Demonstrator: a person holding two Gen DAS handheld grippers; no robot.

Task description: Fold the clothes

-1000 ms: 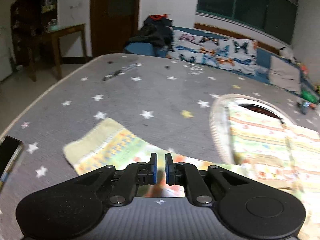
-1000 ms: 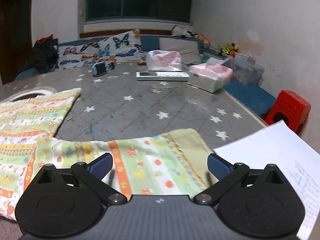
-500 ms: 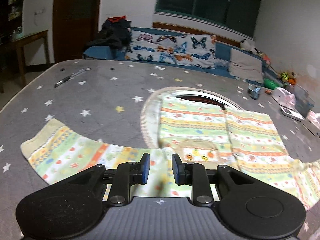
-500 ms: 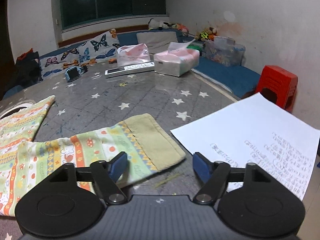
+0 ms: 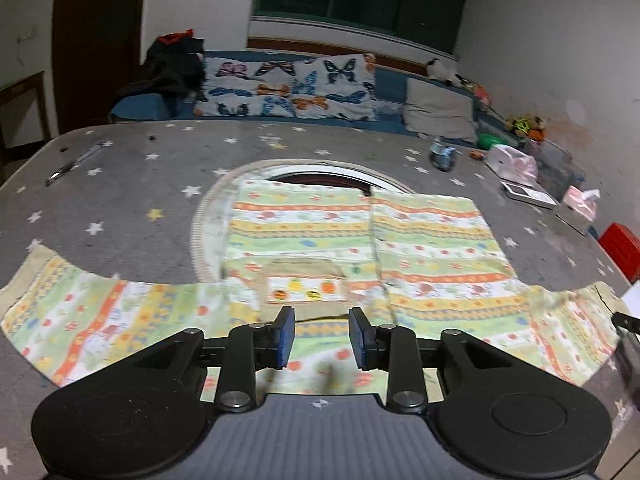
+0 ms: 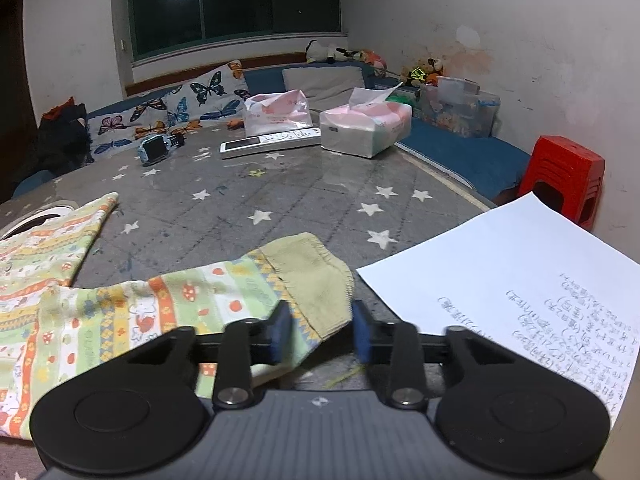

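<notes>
Garment (image 5: 360, 240) flat on table (image 5: 140, 184). Left gripper (image 5: 322, 338) jaws spread above its collar. Right gripper (image 6: 320, 330) jaws spread, sleeve cuff (image 6: 320, 288) between them, unpinched.

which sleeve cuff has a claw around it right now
The garment's right sleeve cuff, the plain olive end beside the sheet of paper: it lies between the right claw fingers. The left sleeve cuff lies flat, far from the left claw.

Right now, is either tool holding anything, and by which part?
Nothing is held. The left tool is open over the shirt's collar; the right tool is open around the sleeve cuff.
</notes>
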